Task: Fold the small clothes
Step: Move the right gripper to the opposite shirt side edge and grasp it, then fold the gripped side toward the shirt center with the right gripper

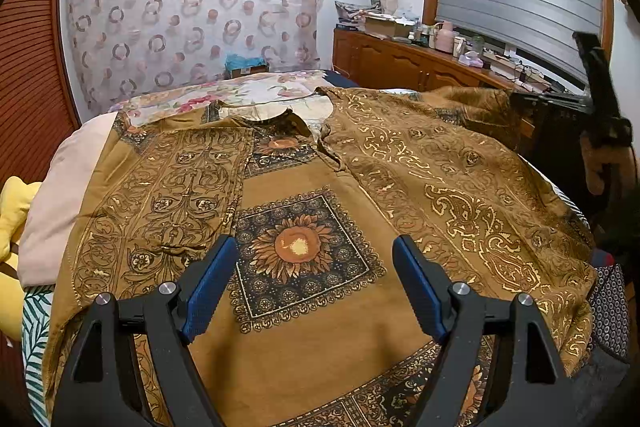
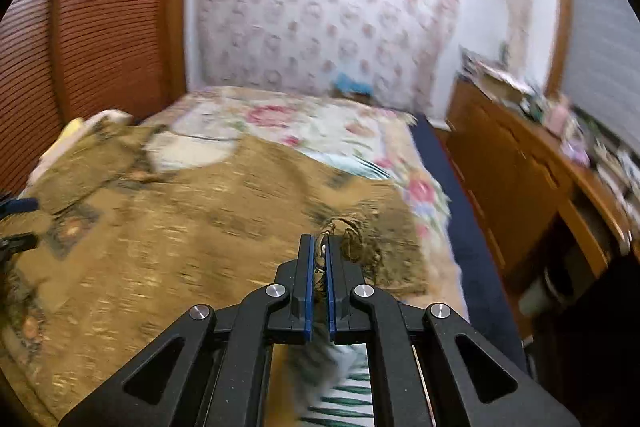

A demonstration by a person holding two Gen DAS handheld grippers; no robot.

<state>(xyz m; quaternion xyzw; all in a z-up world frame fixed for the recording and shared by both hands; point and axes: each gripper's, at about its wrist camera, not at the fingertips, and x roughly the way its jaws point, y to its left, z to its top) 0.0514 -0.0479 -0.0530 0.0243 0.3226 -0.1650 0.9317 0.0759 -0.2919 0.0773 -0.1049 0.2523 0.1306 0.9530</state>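
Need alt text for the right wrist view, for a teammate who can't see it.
The right claw is shut on a bunched edge of the brown patterned garment, which lies spread over a floral-covered bed. The picture is motion-blurred; a wooden cabinet stands along the right.

Garment (image 1: 304, 307) spread on bed (image 1: 256, 91), cabinet (image 1: 400, 63) right of bed

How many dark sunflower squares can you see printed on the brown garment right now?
3. One square lies central, between the left hand-held gripper fingers; one sits below the neckline; one is partly cut off at the bottom edge. Folds may hide others.
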